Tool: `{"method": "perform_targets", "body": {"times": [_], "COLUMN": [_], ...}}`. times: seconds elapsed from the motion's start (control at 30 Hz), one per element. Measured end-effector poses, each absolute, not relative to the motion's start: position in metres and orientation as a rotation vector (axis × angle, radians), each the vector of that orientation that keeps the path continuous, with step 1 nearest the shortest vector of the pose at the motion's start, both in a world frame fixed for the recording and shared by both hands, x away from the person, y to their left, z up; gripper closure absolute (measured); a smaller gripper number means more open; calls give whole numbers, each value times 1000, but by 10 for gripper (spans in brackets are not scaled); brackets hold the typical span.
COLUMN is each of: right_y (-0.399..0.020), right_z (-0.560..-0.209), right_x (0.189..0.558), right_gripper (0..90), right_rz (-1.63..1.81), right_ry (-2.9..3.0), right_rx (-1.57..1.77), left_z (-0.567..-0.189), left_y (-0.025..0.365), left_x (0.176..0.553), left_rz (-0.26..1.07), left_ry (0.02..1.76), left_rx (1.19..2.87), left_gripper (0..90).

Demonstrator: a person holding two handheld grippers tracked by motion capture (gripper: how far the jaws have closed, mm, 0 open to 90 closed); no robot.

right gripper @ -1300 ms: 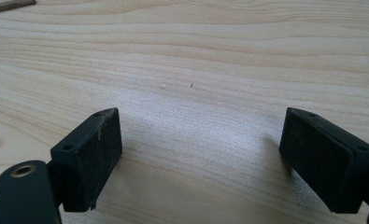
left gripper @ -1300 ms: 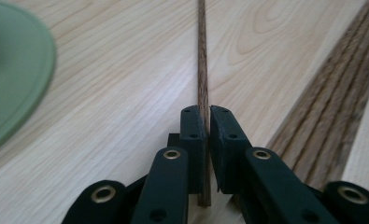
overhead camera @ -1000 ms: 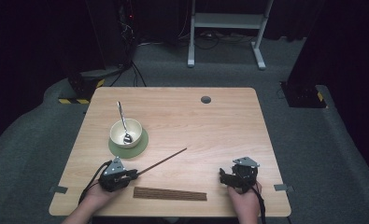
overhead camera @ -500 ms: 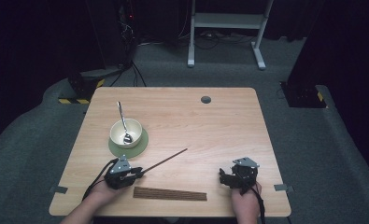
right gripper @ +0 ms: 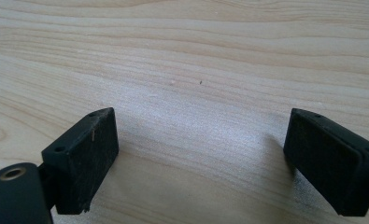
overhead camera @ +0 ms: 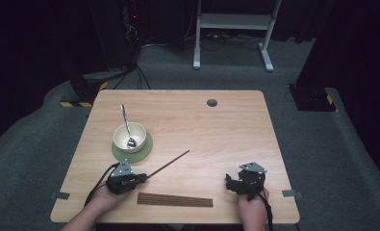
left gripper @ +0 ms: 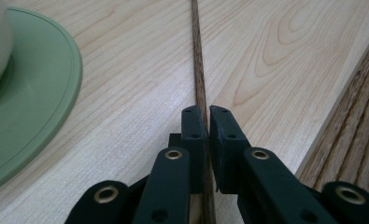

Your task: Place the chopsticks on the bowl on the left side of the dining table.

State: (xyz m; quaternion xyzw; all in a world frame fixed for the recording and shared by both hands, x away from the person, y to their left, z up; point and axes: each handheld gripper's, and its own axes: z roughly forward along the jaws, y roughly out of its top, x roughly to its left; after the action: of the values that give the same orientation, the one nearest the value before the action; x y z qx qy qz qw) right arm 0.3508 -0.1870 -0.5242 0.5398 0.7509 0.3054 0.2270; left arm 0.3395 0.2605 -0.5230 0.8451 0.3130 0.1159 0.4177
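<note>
Wooden stick [overhead camera: 167, 164] lies slantwise on the bench [overhead camera: 226, 125], its near end clenched in the left tool [overhead camera: 140, 178], whose jaws have just closed, between green saucer [overhead camera: 144, 148] and brown mat [overhead camera: 175, 199]. Right tool [overhead camera: 230, 183] rests released near the front edge over bare bench.

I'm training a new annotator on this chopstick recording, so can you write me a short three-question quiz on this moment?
1. True or false: the left gripper is shut on the chopstick.
2. What lies in the bowl? A) spoon B) fork C) nothing
3. How do the jaws of the right gripper stand, and what is between them?

Key
1. True; its jaws have just been closing and the pads now clamp the stick.
2. A; a spoon leans in the bowl, which stands on a green saucer.
3. Wide open, over bare table.
</note>
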Motion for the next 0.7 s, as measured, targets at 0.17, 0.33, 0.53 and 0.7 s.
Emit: {"method": "perform_targets", "body": {"times": [0.17, 0.33, 0.53, 0.7], "right_y": [-187, -187, -187, -187], "right_z": [-524, -524, -524, -524], "right_x": [351, 351, 351, 351], "right_gripper": [99, 100, 100, 100], "right_rz": [842, 842, 842, 844], "right_ry": [2073, 2074, 2075, 2078], "right_rx": [1483, 1481, 1482, 1479], "left_z": [-516, -506, -498, -491], "left_y": [267, 273, 280, 286], "left_x": [340, 339, 338, 338], "left_rz": [297, 313, 341, 372], "left_ry": [781, 786, 799, 802], "left_rx": [2065, 2011, 1958, 1928], "left_gripper": [844, 844, 844, 844]}}
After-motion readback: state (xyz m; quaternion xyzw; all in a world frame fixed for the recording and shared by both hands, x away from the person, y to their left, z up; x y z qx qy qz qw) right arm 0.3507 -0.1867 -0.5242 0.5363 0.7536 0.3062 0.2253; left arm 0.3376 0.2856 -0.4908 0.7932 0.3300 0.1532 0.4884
